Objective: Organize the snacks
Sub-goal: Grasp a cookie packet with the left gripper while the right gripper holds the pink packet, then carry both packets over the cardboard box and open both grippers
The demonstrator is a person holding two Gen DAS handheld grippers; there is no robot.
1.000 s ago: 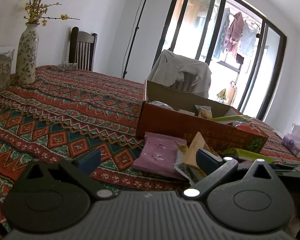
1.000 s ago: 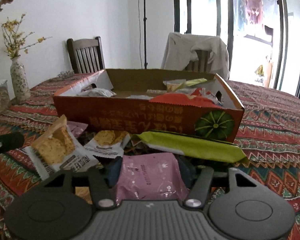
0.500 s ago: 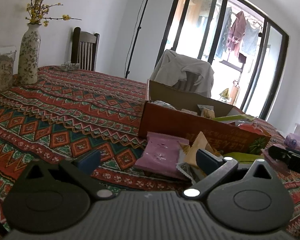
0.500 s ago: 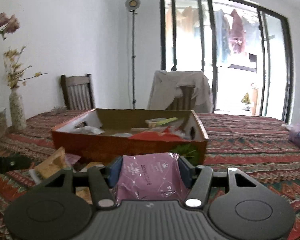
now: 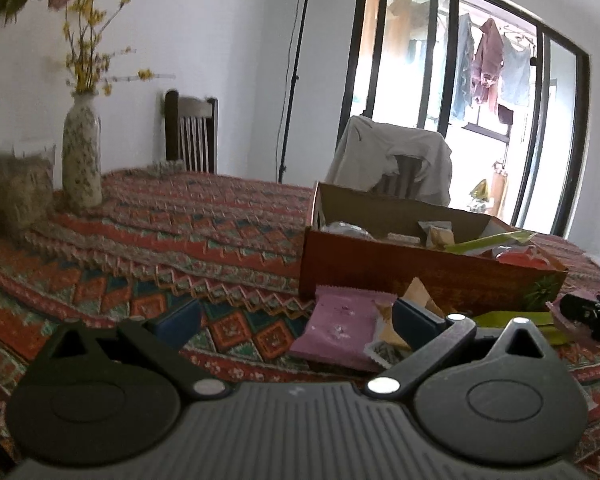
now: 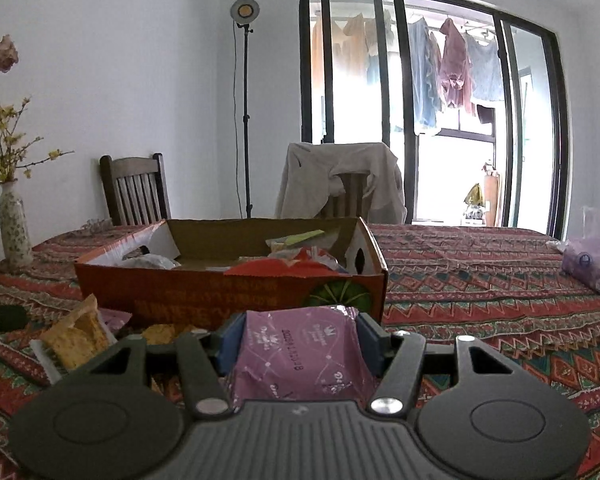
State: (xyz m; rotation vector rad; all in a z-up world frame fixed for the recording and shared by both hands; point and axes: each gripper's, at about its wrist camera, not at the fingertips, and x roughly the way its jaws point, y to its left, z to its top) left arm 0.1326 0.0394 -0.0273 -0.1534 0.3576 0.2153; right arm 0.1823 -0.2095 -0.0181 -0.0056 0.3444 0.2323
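The right gripper (image 6: 300, 344) is clamping a pink snack packet (image 6: 300, 354) by its two side edges, holding it up just in front of the orange cardboard box (image 6: 228, 288) on the patterned tablecloth (image 6: 480, 280). The packet is looking light and soft, a crinkly foil pouch that is puckering between the pads, so gripping across the flat sides is suiting it; the film is probably slippery and the contents may be crushable. The left gripper (image 5: 296, 320) is hanging open and empty, low over the cloth, with a second pink packet (image 5: 342, 330) and a cracker packet (image 5: 416, 296) lying ahead of it beside the box. Compared with a second earlier, the right gripper is sitting higher with the packet, the green packet (image 5: 512, 320) is no longer showing in its view, and the grip is looking unchanged
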